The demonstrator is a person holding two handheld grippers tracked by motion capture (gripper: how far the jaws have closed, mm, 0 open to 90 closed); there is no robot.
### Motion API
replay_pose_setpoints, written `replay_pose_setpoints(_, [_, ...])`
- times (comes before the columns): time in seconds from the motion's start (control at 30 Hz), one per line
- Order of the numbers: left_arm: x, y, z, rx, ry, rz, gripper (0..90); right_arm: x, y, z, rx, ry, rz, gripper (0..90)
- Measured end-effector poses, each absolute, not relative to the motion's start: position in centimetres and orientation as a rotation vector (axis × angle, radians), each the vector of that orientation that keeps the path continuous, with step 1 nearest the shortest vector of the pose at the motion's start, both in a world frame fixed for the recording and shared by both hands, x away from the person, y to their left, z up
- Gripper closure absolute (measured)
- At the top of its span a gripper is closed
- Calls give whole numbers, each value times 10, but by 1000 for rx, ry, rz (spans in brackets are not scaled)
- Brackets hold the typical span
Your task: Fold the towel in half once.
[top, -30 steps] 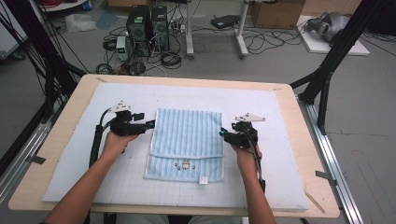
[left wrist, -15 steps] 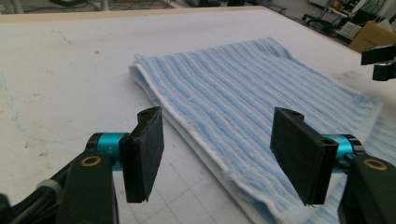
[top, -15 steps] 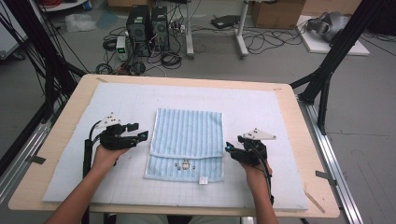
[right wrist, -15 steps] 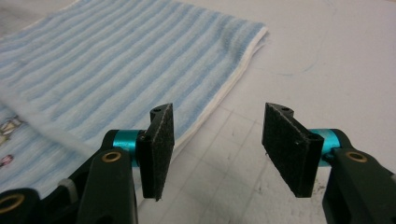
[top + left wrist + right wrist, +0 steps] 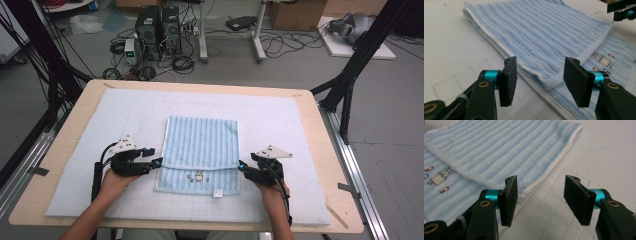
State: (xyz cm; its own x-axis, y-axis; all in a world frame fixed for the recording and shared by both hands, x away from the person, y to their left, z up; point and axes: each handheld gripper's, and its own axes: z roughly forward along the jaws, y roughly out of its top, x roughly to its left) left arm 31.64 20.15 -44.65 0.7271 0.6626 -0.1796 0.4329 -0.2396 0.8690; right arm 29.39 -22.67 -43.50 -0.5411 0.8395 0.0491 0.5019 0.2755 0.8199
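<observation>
Both grippers flanked the folded towel (image 5: 200, 150): left gripper (image 5: 152, 162) and right gripper (image 5: 243, 168) stood wide open, empty, apparently poised at its fold corners to grasp

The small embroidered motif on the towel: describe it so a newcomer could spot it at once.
On the white mat covering the wooden table lies a folded blue striped towel. Its lower layer sticks out toward the person below the folded edge. The motif sits centred on that strip, a row of tiny figures, the towel's only non-striped marking apart from a white tag.
</observation>
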Motion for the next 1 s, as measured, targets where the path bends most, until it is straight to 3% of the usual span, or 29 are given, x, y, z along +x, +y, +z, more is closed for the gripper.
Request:
replay_pose_setpoints(0.27, [316, 184, -449, 1992, 829, 324, 497, 289, -225, -436, 1195, 2171, 1161, 454])
replay_pose_setpoints(0.67, [312, 177, -449, 2045, 782, 377, 841, 290, -199, -441, 1073, 2311, 1143, 507])
replay_pose_setpoints(0.87, [312, 182, -446, 1971, 793, 347, 848, 294, -193, -441, 1048, 2318, 1070, 773])
replay_pose_setpoints(1.0, [312, 184, -444, 1933, 801, 330, 849, 292, -194, -439, 1020, 2323, 1067, 870])
